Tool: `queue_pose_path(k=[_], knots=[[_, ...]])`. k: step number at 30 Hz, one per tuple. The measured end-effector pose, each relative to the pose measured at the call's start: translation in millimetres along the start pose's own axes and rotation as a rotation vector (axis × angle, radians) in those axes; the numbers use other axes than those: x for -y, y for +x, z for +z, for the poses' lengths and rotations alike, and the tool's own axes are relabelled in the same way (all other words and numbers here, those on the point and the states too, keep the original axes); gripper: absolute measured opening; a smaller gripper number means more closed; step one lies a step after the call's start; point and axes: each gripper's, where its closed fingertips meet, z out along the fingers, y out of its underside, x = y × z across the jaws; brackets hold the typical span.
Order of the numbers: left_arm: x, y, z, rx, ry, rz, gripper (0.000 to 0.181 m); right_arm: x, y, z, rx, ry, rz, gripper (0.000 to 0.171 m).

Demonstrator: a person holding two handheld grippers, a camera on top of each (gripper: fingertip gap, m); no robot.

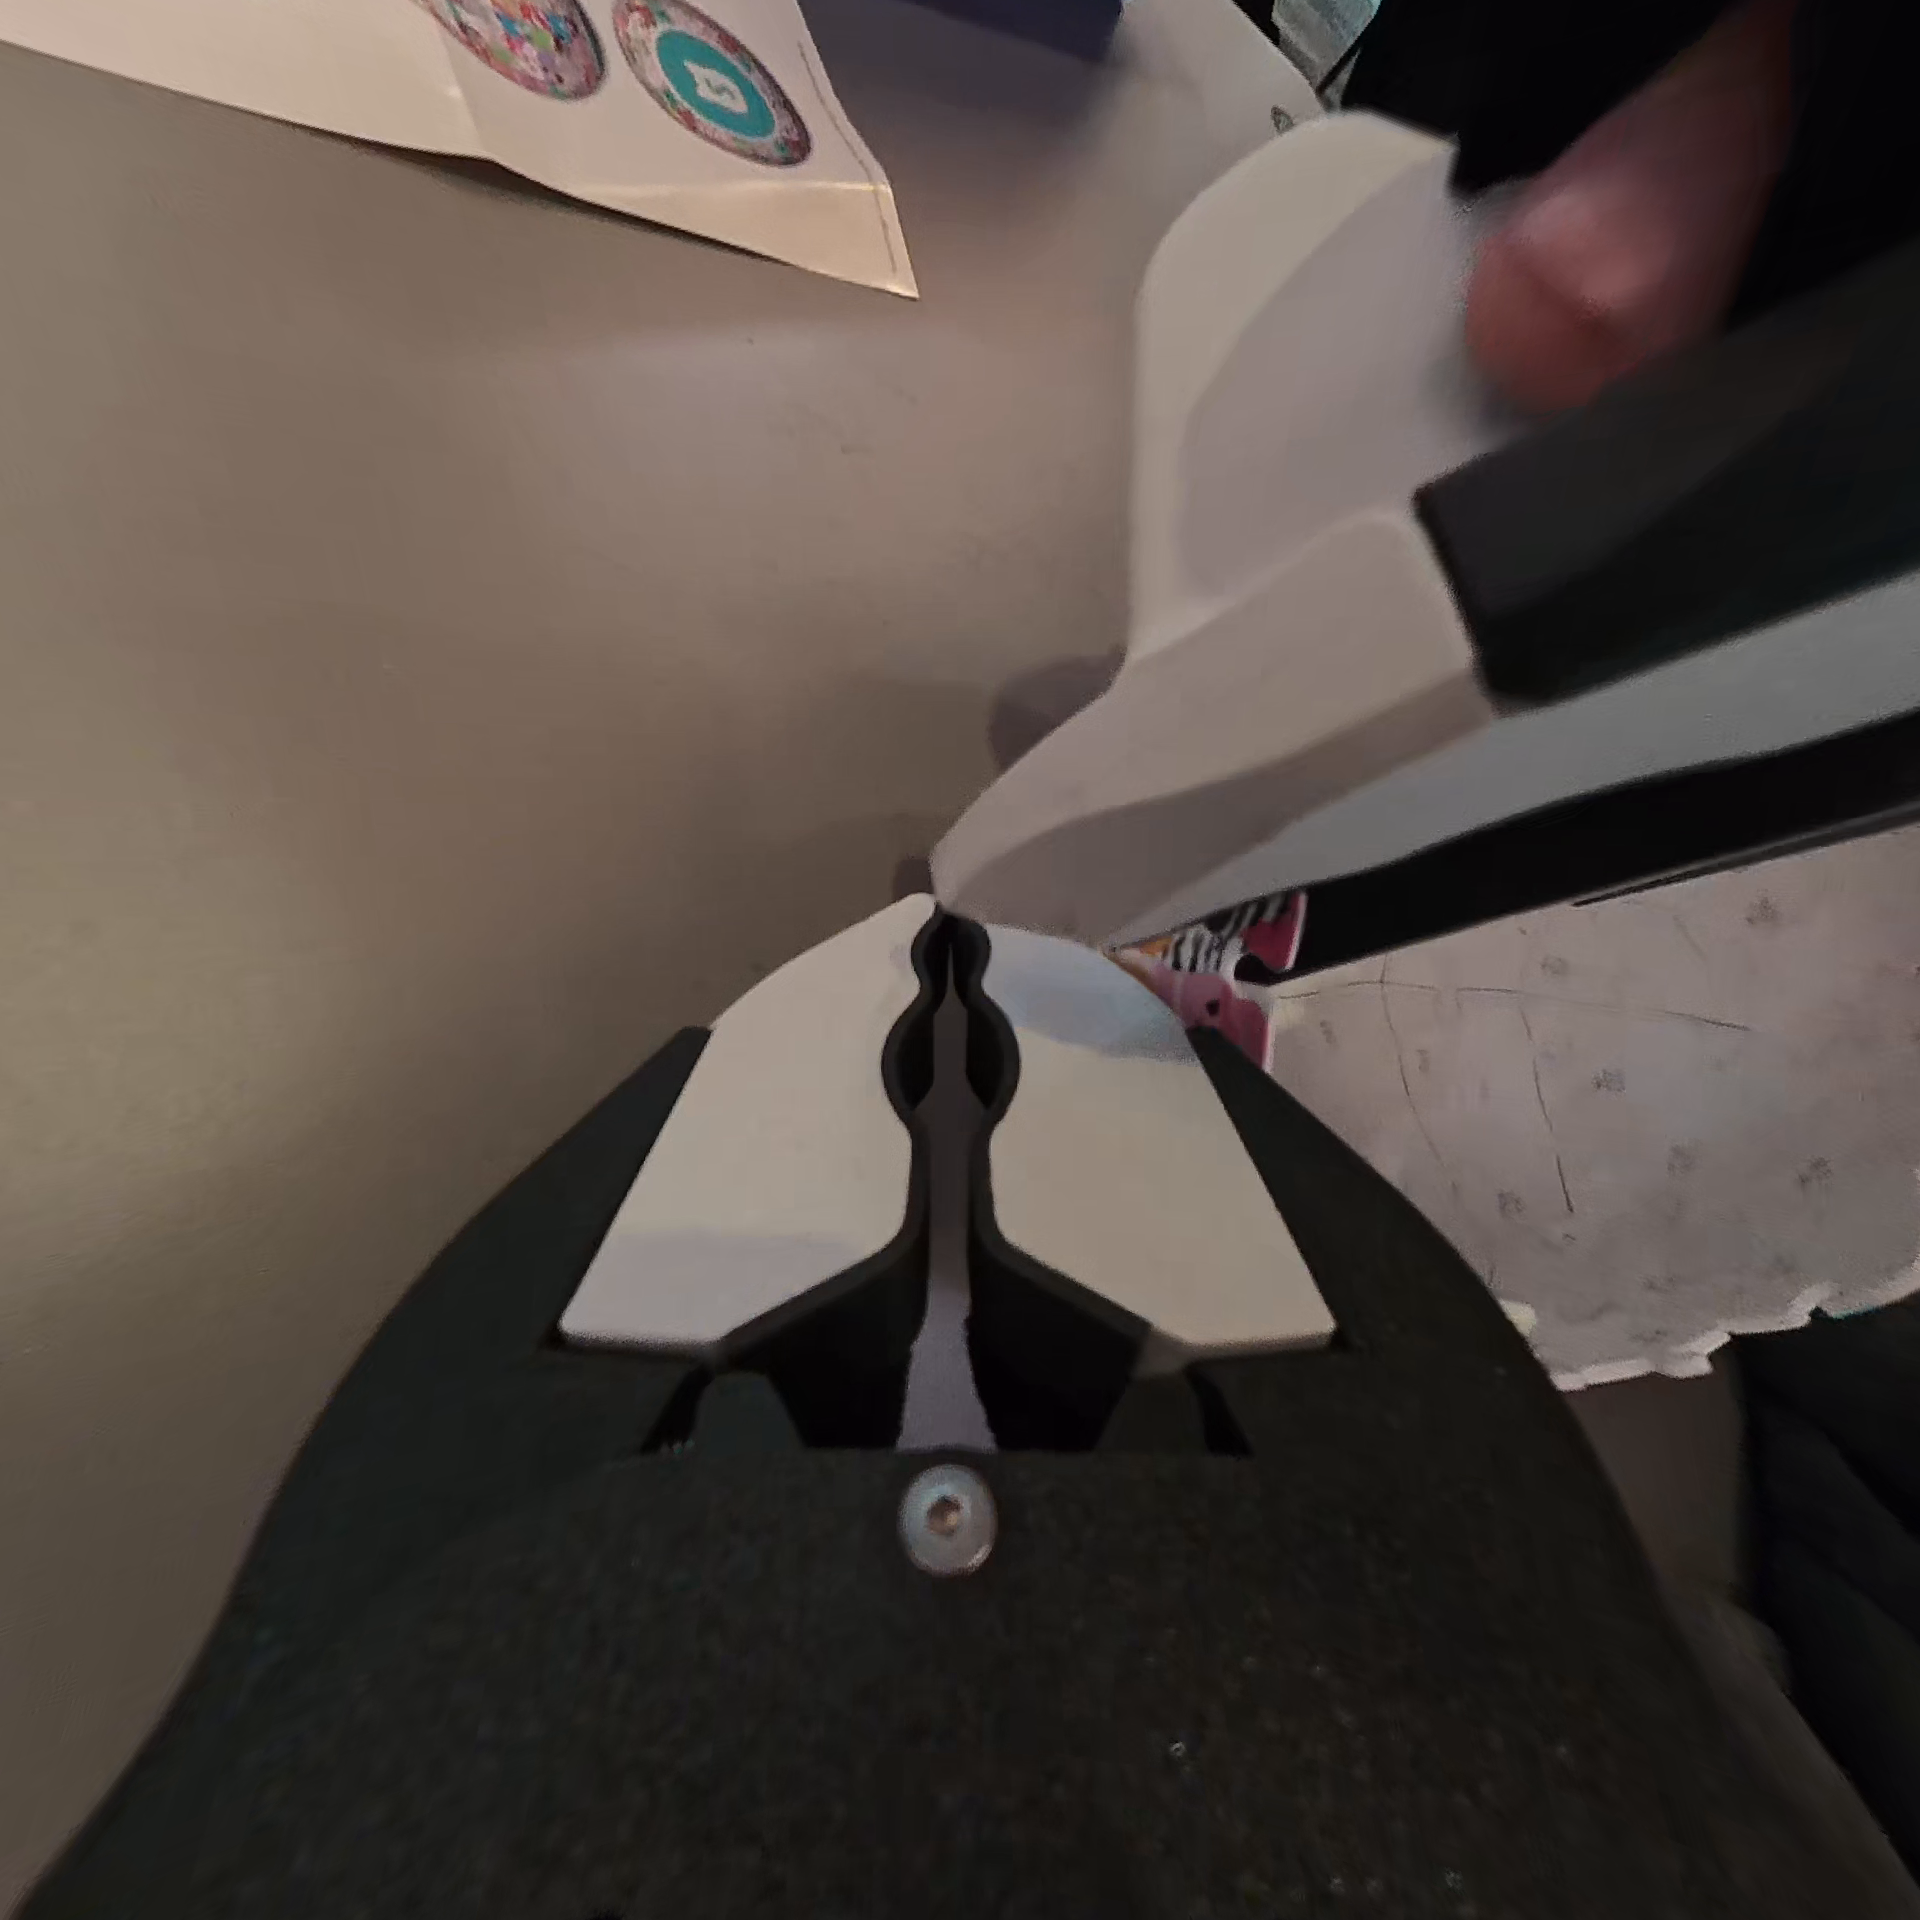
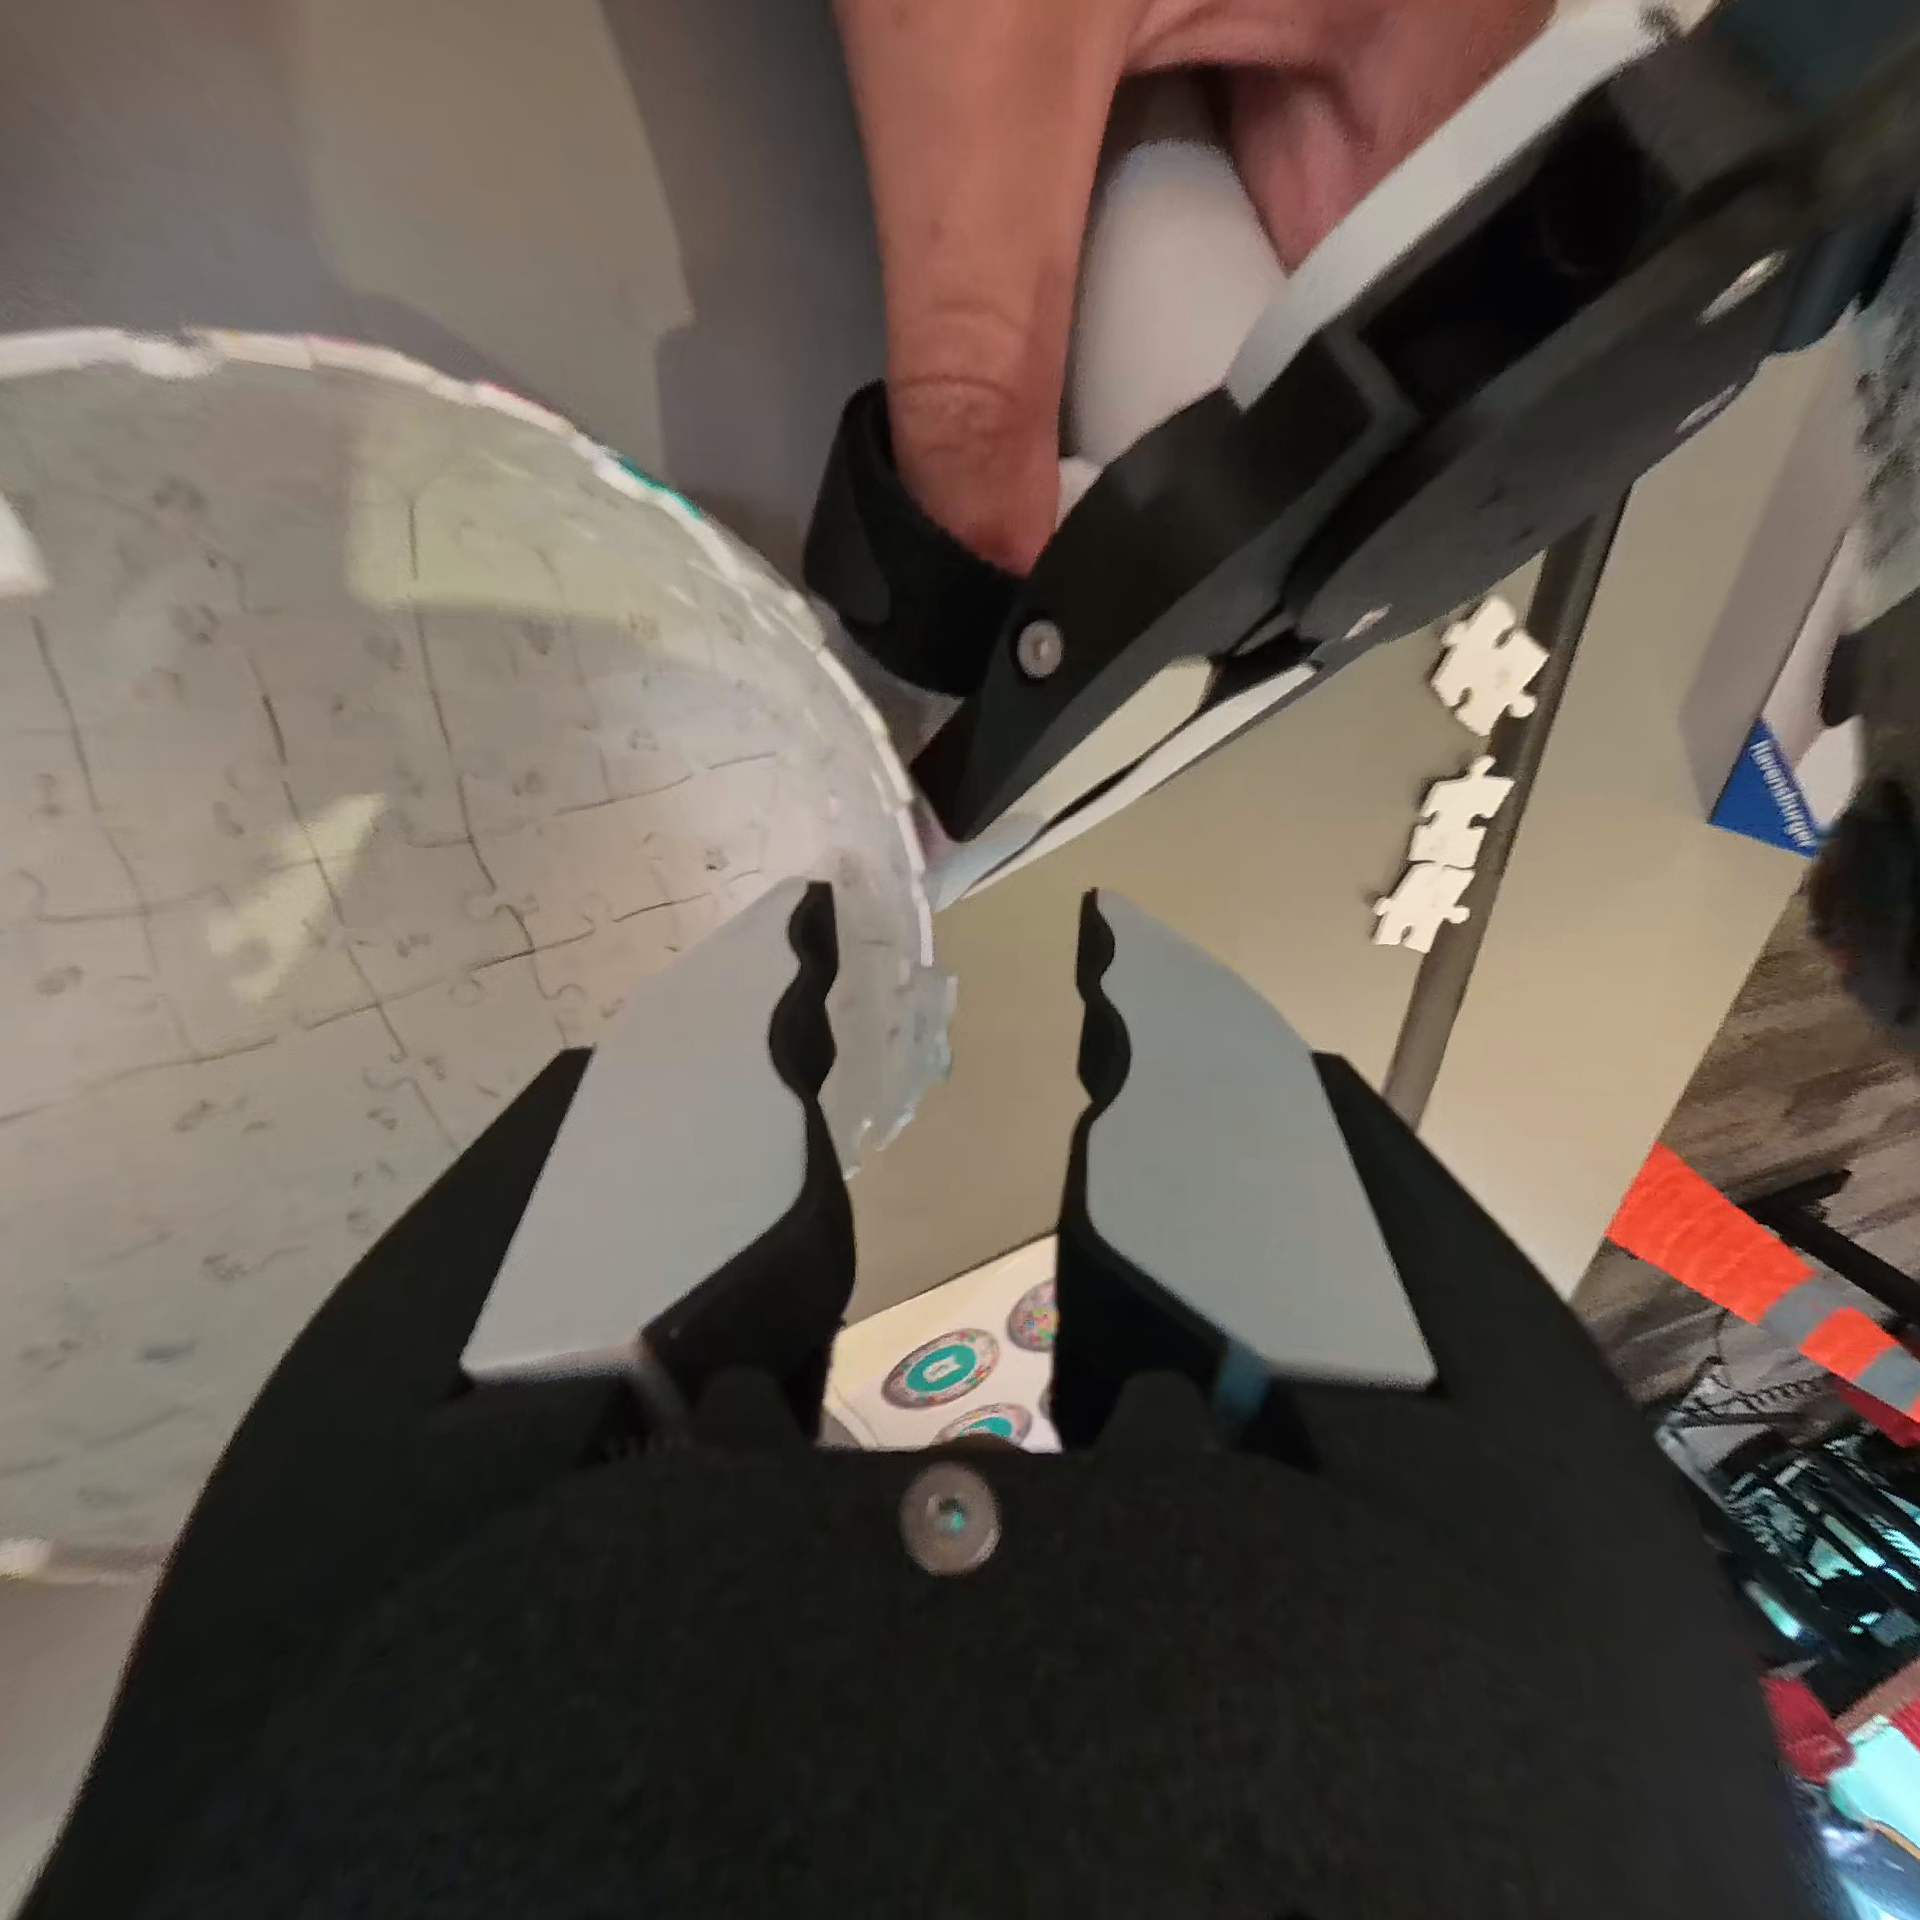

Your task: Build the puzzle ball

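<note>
The left gripper [image 1: 951,940] is pressed together at the rim of the half-built puzzle ball [image 2: 312,779], apparently to steady the shell, though whether the edge is actually pinched cannot be told. The right gripper [image 2: 956,914] is spread wide and held empty, one finger [image 2: 727,1039] lying across the ball's grey inner side, probably in readiness for another piece. Loose pieces [image 2: 1455,790] are left near the table [image 1: 416,623] edge, and a printed sheet [image 1: 644,114] lies farther off.
</note>
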Motion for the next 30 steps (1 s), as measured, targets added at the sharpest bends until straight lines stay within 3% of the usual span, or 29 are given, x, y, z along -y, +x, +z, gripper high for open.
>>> queue_pose_path(k=[15,17,30], knots=[[-1,0,1,0.006,-0.003,0.008,0.000,6,9,-4,-0.115,-0.068,-0.069,0.047],[0,0,0,0.009,-0.002,0.003,0.000,7,6,-5,-0.103,-0.061,-0.077,0.041],[-9,7,-20,-0.053,0.043,-0.003,0.000,21,8,-11,-0.069,0.008,-0.062,0.045]])
